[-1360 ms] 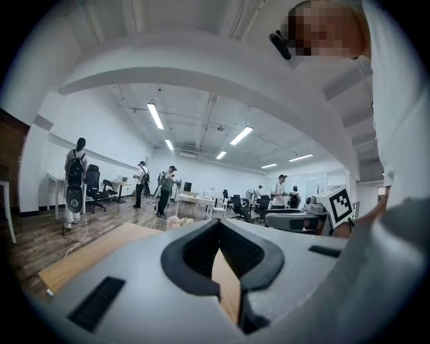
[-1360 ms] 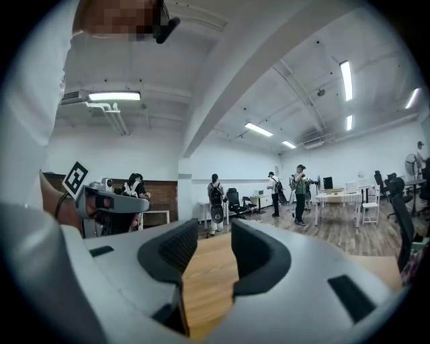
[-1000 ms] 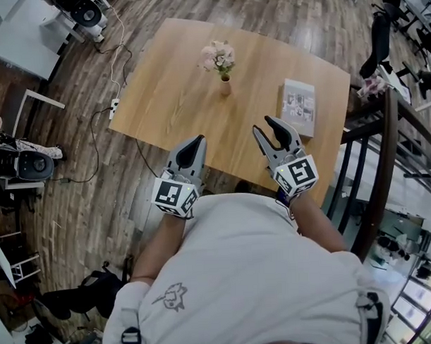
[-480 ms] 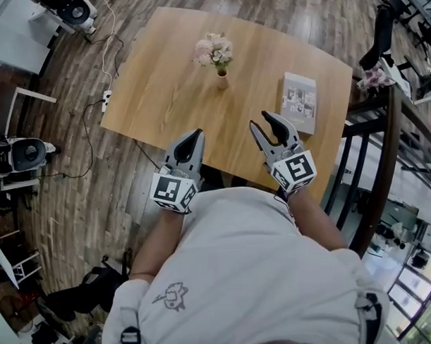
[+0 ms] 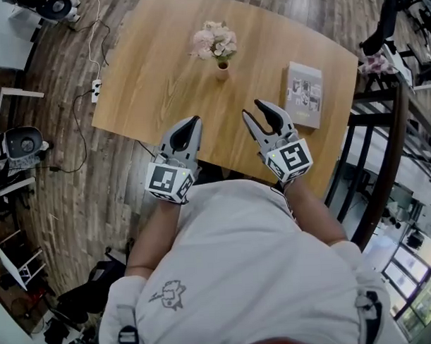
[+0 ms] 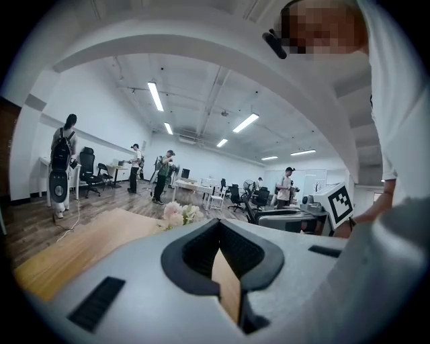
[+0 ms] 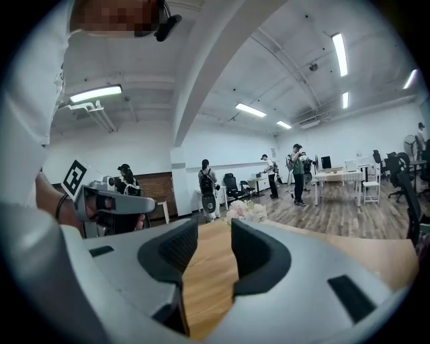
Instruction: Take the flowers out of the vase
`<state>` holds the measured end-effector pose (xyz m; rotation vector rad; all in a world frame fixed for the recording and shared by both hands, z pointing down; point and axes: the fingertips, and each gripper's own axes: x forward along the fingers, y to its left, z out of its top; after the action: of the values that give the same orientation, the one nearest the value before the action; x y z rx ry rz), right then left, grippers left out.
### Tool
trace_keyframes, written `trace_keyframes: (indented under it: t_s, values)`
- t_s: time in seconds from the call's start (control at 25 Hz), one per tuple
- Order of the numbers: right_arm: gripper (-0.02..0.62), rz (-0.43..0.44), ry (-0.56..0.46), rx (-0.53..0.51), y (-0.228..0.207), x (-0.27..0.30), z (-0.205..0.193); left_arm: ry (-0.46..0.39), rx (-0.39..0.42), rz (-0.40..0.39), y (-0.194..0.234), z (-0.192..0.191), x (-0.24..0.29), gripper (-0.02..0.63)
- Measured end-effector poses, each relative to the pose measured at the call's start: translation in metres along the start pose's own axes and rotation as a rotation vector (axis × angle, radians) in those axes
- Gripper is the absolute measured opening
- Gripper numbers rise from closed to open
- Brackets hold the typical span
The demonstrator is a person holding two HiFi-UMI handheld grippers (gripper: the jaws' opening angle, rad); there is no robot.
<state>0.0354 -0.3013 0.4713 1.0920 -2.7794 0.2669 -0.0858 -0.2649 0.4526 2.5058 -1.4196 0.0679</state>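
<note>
Flowers (image 5: 213,41) are looking light, soft, crushable; stems just above the vase (image 5: 222,70) are likely offering the best hold. Left gripper (image 5: 191,123) fingers are sitting together, right gripper (image 5: 253,110) fingers apart.

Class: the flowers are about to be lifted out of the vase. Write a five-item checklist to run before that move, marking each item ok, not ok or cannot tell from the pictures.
1. Flowers seated in the vase, vase upright: ok.
2. Right gripper ready to grasp: ok. Its jaws are apart, with nothing between them.
3. Left gripper ready to steady the vase: not ok. Its jaws are together.
4. Path across the table free: ok. There is bare wood ahead, and the book lies off to the right.
5. Vase heavy enough to stay put on its own: cannot tell.
</note>
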Motion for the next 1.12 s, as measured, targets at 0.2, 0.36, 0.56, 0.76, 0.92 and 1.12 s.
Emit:
trace_keyframes:
  t_s: [0.2,0.36,0.56,0.76,0.92,1.12]
  values:
    - [0.164,0.001,0.047,0.013,-0.008,0.032,-0.017,0.028,-0.011,-0.016,0.023,-0.006,0.016,0.005]
    - [0.164,-0.011,0.09,0.025,-0.019,0.059,-0.035,0.058,-0.024,-0.03,0.044,-0.016,0.029,0.005]
    - [0.164,-0.032,0.134,0.037,-0.035,0.092,-0.054,0.092,-0.043,-0.056,0.066,-0.026,0.046,0.005]
    - [0.164,-0.048,0.177,0.041,-0.053,0.12,-0.073,0.119,-0.046,-0.077,0.084,-0.035,0.067,0.005]
    - [0.164,-0.053,0.218,0.045,-0.068,0.142,-0.093,0.137,-0.045,-0.094,0.096,-0.042,0.086,0.005]
    - [0.164,-0.069,0.261,0.051,-0.081,0.168,-0.115,0.164,-0.051,-0.112,0.11,-0.054,0.103,0.005]
